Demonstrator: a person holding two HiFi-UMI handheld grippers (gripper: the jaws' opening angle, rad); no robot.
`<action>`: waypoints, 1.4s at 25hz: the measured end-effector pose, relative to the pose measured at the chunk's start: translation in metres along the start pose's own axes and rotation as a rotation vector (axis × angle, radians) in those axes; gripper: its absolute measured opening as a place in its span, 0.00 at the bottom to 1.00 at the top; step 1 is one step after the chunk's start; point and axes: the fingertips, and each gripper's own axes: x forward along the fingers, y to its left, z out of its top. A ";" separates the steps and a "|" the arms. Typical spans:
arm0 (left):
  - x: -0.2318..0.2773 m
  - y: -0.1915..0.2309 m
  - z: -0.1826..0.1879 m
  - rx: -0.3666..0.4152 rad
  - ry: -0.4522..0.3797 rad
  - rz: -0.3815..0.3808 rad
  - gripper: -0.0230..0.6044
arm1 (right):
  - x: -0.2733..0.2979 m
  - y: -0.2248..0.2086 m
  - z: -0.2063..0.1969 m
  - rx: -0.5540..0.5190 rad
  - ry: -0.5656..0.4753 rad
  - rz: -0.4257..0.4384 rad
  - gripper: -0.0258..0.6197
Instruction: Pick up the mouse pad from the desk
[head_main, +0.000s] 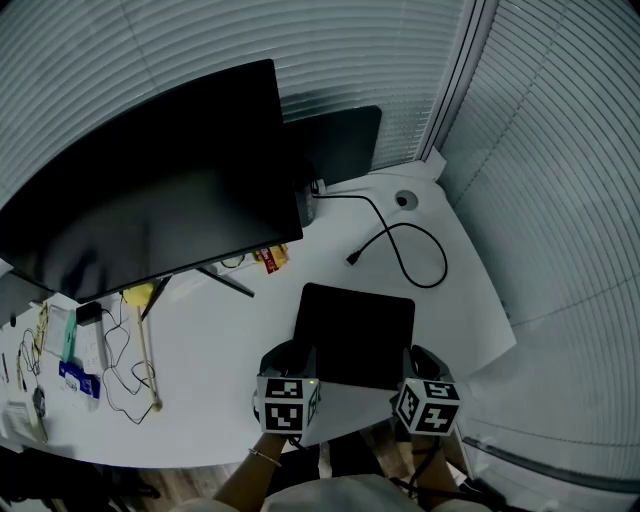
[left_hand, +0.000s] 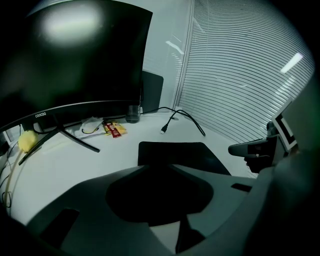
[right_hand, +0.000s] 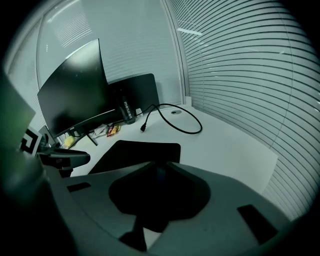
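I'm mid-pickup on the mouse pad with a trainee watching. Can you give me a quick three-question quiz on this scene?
1. True or false: the black cable lies across the mouse pad.
2. Where on the pad are the left tongs and right tongs? A) at its near edge, one towards each corner; B) at its far edge; C) at its middle.
3. Fill in: the red and yellow packets lie by the foot of the ____.

Key: 1 false, it lies on the desk beyond the pad; 2 A; 3 monitor.
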 end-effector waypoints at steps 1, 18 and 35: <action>0.001 0.000 0.000 0.000 0.004 0.000 0.22 | 0.001 -0.001 0.000 0.002 0.003 -0.003 0.14; 0.023 0.018 0.000 -0.002 0.047 0.025 0.31 | 0.025 -0.014 -0.006 0.011 0.051 -0.027 0.25; 0.056 0.030 0.003 -0.011 0.104 0.013 0.31 | 0.057 -0.023 -0.006 0.025 0.089 -0.041 0.25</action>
